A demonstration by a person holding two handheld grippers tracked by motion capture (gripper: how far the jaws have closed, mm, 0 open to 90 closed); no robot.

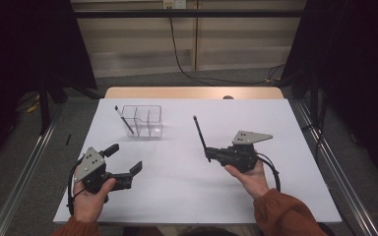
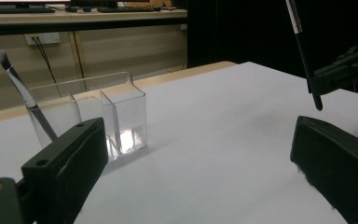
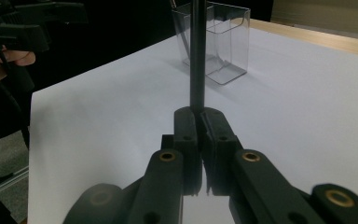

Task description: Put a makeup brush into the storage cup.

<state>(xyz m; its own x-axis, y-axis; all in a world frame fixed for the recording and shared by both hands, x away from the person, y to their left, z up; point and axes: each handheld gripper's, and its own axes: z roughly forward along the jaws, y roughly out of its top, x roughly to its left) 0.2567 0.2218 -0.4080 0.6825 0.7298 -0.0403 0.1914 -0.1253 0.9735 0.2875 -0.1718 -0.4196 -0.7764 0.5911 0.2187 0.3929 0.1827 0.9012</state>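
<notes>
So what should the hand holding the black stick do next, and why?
Probably carry it over to the clear box and hold it above a free compartment. The right gripper is shut on the black brush, still well to the right of the box, and another brush already leans in the left end compartment. The left gripper is open.

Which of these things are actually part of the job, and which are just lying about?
In the job:
- dark brush clamped in the right tongs
- clear divided holder
- brush already standing in it
- left tongs, open

Lying about:
- wall cable
- white table cover
</notes>
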